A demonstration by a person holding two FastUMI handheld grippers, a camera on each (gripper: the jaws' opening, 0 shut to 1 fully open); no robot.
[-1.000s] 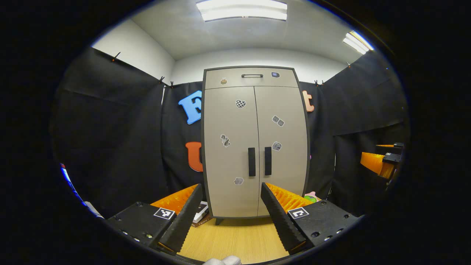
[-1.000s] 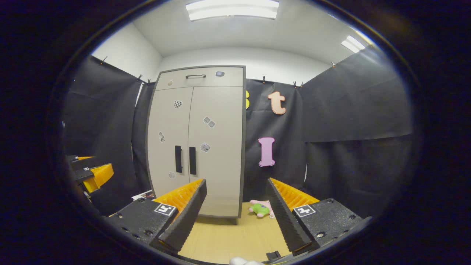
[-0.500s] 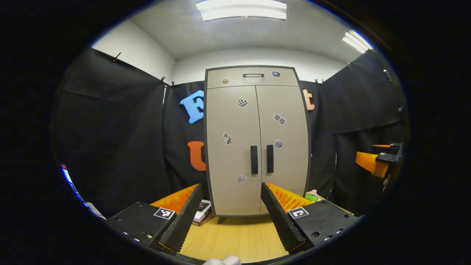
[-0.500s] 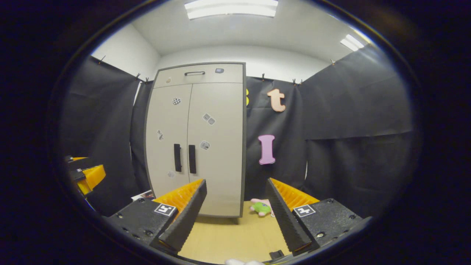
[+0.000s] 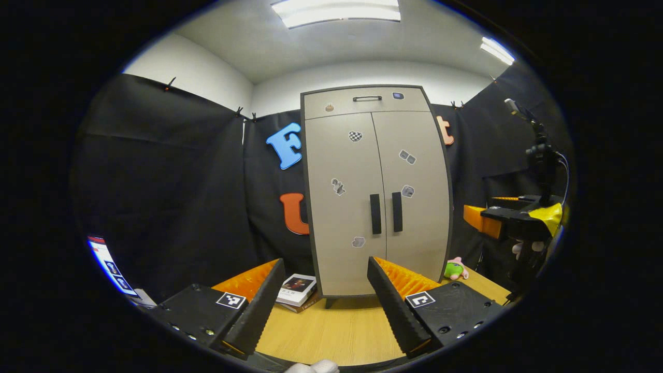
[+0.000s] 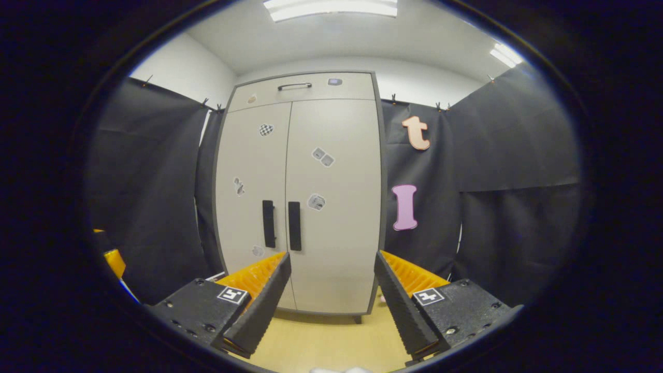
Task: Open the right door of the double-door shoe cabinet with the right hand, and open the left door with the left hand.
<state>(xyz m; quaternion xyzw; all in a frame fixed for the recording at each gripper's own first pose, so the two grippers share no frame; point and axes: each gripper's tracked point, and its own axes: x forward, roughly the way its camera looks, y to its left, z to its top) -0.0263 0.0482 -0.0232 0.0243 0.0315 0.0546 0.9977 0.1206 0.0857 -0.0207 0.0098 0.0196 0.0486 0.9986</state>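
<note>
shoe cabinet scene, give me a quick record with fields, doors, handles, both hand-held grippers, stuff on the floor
cabinet: shoe cabinet upright against the black cloth wall, on the wooden floor
doors: left door and right door both closed
handles: two black vertical handles, left handle, right handle, side by side at the centre seam
left hand-held gripper: open, short of the cabinet, holding nothing
right hand-held gripper: open, short of the cabinet, holding nothing
floor items: books left of the cabinet base, plush toy to its right
</note>
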